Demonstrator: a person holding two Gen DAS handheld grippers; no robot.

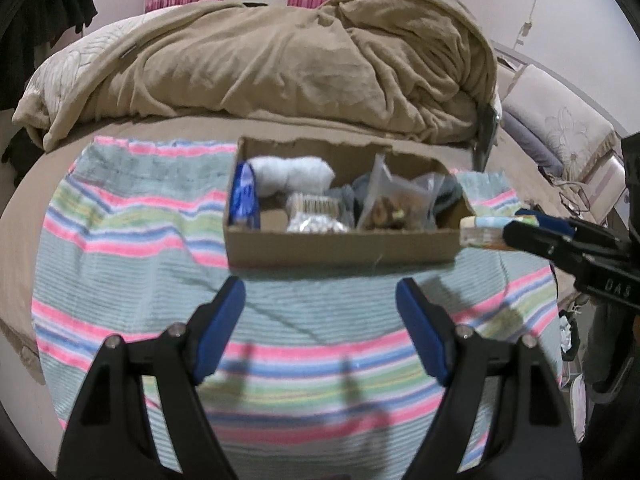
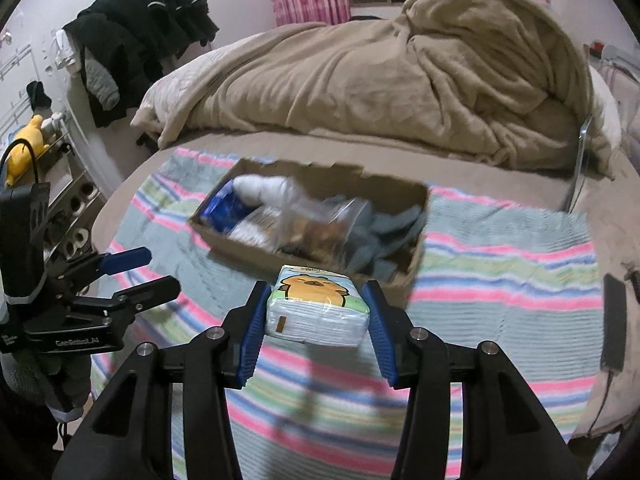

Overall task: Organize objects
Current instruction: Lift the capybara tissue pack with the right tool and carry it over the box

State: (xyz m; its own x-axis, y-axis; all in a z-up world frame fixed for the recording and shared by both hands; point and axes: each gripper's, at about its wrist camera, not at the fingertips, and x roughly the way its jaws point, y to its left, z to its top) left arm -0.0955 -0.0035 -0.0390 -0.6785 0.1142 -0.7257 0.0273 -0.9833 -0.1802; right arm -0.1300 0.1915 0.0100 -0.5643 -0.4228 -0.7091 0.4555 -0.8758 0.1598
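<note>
A: Tissue pack [image 2: 318, 306] — held where?
B: Clenched between the blue pads [image 2: 253, 332] of the right gripper [image 2: 316, 324], lifted off the striped towel [image 2: 500, 280], just before the near wall of the cardboard box [image 2: 240, 250].
A: Inside the box?
B: Crammed: white roll [image 1: 294, 174], blue packet [image 1: 244, 196], clear bag [image 1: 400, 200], grey cloth [image 2: 384, 236].
A: Left gripper [image 1: 320, 320]?
B: Released, gripping nothing, hovering over the towel before the box.
A: Behind the box?
B: Rumpled tan blanket [image 1: 280, 60].

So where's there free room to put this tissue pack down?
The box is crowded; the only bare floor shows at its front left, between the blue packet and the swabs. The striped towel lies open left of and before the box.
</note>
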